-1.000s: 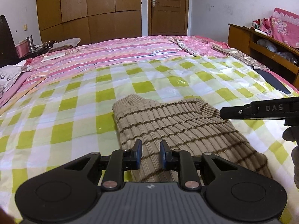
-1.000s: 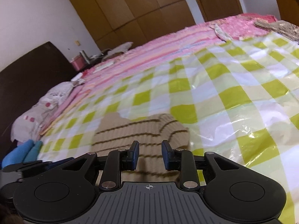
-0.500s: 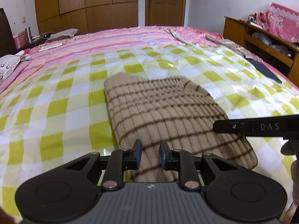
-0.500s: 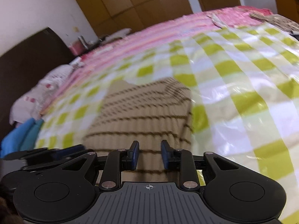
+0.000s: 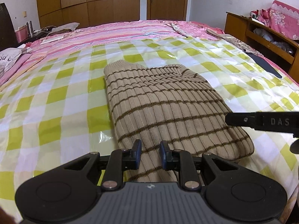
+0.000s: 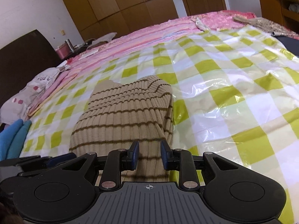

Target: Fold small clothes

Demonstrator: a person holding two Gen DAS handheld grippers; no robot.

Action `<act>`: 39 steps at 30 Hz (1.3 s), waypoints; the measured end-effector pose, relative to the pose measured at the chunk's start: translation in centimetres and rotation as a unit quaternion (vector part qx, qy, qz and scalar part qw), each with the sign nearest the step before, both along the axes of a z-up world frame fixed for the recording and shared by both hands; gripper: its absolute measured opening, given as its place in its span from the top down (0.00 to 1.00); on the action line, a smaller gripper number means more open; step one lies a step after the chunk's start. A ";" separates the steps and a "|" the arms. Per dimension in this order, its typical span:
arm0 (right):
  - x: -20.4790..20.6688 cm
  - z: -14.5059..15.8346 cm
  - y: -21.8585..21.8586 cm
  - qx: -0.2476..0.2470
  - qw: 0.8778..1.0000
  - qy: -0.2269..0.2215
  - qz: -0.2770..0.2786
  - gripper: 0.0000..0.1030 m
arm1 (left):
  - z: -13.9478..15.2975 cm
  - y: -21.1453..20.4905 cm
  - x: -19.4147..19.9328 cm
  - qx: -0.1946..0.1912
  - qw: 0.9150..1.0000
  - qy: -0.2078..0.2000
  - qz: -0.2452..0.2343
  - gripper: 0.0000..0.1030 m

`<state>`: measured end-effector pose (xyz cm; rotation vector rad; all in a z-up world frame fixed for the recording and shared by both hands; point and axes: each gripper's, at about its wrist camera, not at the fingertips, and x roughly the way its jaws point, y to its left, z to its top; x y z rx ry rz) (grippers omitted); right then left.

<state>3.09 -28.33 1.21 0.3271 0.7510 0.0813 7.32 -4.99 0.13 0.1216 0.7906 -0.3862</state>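
A beige ribbed sweater with thin brown stripes [image 5: 164,108] lies folded into a long, narrow shape on the green-and-white checked plastic sheet [image 5: 56,100] that covers the near half of the bed, its near end running toward the bed's near edge. The left gripper [image 5: 149,154] sits over the sweater's near end with its blue-padded fingers [image 5: 138,149] held a little apart and knit showing in the gap; whether the pads press the fabric cannot be told. The right gripper [image 6: 148,154] sits likewise over the near end, closer to the sweater's right edge, its fingers [image 6: 135,150] parted by a similar gap with no fabric pinched that can be seen. The left wrist view shows the whole right side of the sweater and the rounded near-right corner of the fold, and the right gripper's black arm marked DAS reaching in from the right. It also shows a wooden shelf unit [image 5: 261,35] beyond the bed's right edge and a door [image 5: 166,0]. The right wrist view alone shows a dark headboard [image 6: 24,56], a pale pillow [image 6: 35,91] and something blue [image 6: 13,138] at the left edge, plus the left gripper's dark body low on the left.
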 end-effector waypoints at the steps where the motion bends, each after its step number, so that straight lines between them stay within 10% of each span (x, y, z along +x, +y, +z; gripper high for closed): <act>1: -0.2 -0.1 0.1 -0.003 1.000 0.002 0.001 0.75 | 0.0 0.0 -0.2 0.000 1.000 0.000 0.001 0.73; 39: -9.4 2.6 1.3 0.022 1.000 -0.019 0.008 0.72 | 2.3 1.3 -8.0 -0.019 1.000 -0.014 -0.004 0.67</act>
